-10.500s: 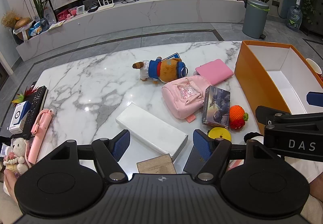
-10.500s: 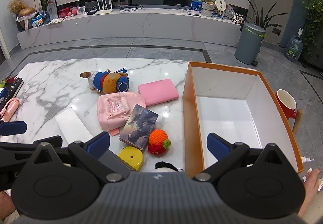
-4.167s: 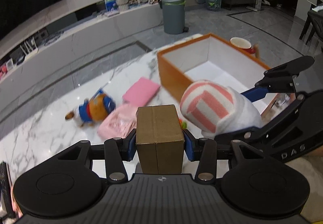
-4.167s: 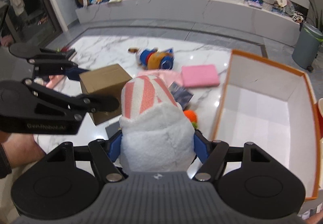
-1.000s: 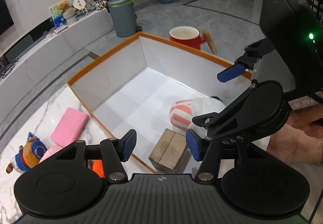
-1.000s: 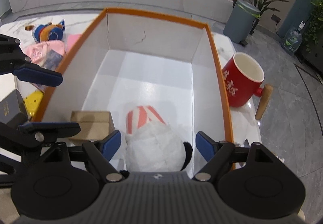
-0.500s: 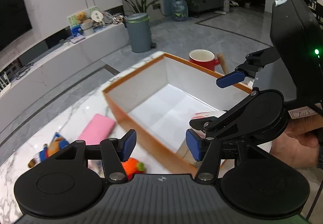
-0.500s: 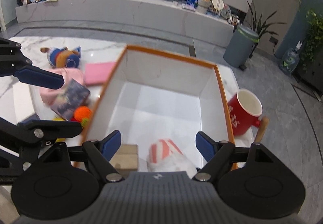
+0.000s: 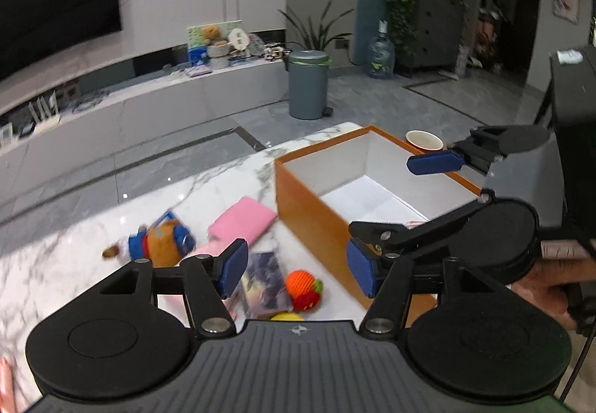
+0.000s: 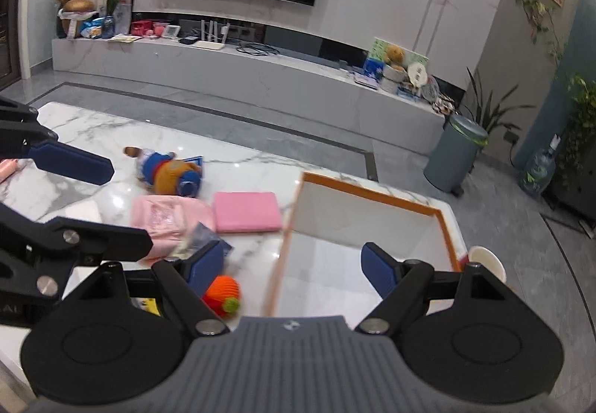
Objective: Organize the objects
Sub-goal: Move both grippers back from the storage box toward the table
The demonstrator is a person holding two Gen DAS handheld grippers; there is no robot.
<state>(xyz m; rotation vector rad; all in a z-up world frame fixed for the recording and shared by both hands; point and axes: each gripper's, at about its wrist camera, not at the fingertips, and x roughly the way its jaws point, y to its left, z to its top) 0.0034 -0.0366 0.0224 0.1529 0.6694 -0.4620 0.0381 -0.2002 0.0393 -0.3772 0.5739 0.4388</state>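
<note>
An orange box with white inside (image 9: 309,204) stands at the table's right end; it also shows in the right wrist view (image 10: 372,193). My left gripper (image 9: 297,269) is open and empty, raised above the table left of the box. My right gripper (image 10: 294,266) is open and empty, raised over the box's near left wall. On the marble lie a plush bear in blue (image 9: 164,240), a pink pouch (image 9: 242,219), a pink backpack (image 10: 167,215), a picture book (image 9: 264,282), an orange knitted toy (image 9: 301,286) and a yellow disc (image 9: 287,317). The box's near floor is hidden.
A red mug (image 9: 424,141) with a white inside stands beyond the box's far side. A white flat box (image 10: 85,213) lies at the left of the table. A grey bin (image 10: 458,156) and a TV bench (image 10: 223,74) stand beyond the table.
Both grippers, open and empty, have risen and drawn back from the box toward the left. The cardboard box and striped plush left in the orange box are out of sight now.
</note>
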